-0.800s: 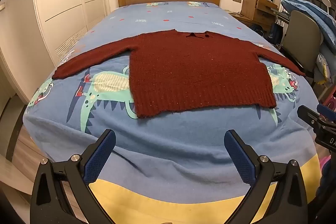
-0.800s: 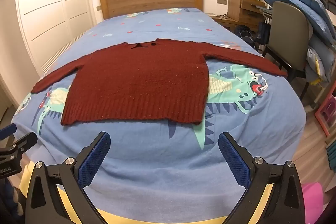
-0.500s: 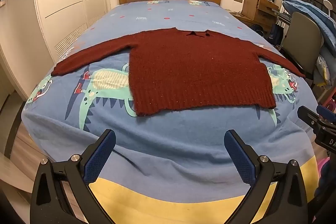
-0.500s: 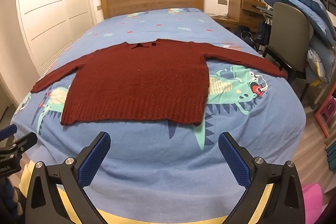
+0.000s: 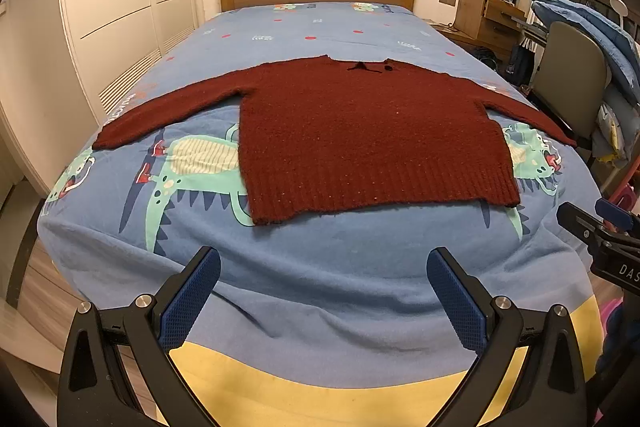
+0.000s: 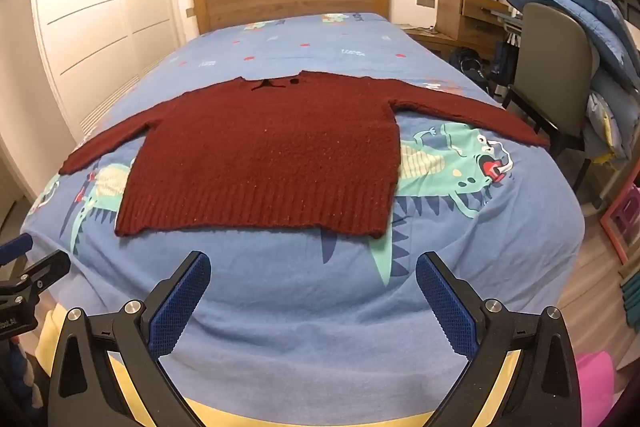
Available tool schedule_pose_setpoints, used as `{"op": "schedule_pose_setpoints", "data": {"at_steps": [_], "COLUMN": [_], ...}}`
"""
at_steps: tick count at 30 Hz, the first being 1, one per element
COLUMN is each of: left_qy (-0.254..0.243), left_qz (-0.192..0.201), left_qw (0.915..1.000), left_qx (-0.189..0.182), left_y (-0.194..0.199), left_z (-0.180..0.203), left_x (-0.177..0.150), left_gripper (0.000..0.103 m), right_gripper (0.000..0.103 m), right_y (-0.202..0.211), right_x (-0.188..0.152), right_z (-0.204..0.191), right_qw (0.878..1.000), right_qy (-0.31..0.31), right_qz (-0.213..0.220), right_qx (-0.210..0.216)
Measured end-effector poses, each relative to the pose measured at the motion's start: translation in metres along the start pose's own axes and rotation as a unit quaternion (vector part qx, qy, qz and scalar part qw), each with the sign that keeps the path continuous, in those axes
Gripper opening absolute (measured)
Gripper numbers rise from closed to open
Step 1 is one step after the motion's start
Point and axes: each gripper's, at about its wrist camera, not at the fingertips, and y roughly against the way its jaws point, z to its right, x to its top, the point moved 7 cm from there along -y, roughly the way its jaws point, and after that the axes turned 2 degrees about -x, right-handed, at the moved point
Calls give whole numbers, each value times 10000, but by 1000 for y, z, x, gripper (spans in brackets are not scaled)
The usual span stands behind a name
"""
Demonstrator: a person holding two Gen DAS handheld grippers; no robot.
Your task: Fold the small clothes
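Left wrist view: sweater (image 5: 360, 135) flat, unfolded on bed (image 5: 320, 291) | my left gripper (image 5: 320, 291) and right gripper (image 6: 312, 291) gape, empty | all folds remain

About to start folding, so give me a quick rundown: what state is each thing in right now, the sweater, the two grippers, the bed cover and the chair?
Sweater: flat on the bed, unfolded, sleeves spread out, hem nearest.
Left gripper: open, holding nothing, above the foot of the bed.
Right gripper: open, holding nothing, short of the hem.
Bed cover: spread out, slightly wrinkled at the foot.
Chair: upright beside the bed, blue bedding piled behind it.
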Motion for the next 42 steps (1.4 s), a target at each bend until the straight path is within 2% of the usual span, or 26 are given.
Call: {"op": "schedule_pose_setpoints", "data": {"at_steps": [29,42], "left_qy": [-21,18], "left_qz": [-93,-46], "left_qw": [9999,9997], "left_qx": [82,226], "left_y": [-8,-7], "left_z": [3,0], "left_x": [6,12], "left_gripper": [101,101], "right_gripper": [103,103], "right_y": [-10,-14], "right_x": [4,7], "right_z": [14,22], "right_qw": [9999,9999], "right_qy": [-57,-118], "right_qz": [-94,-102], "right_qx": [40,57]}}
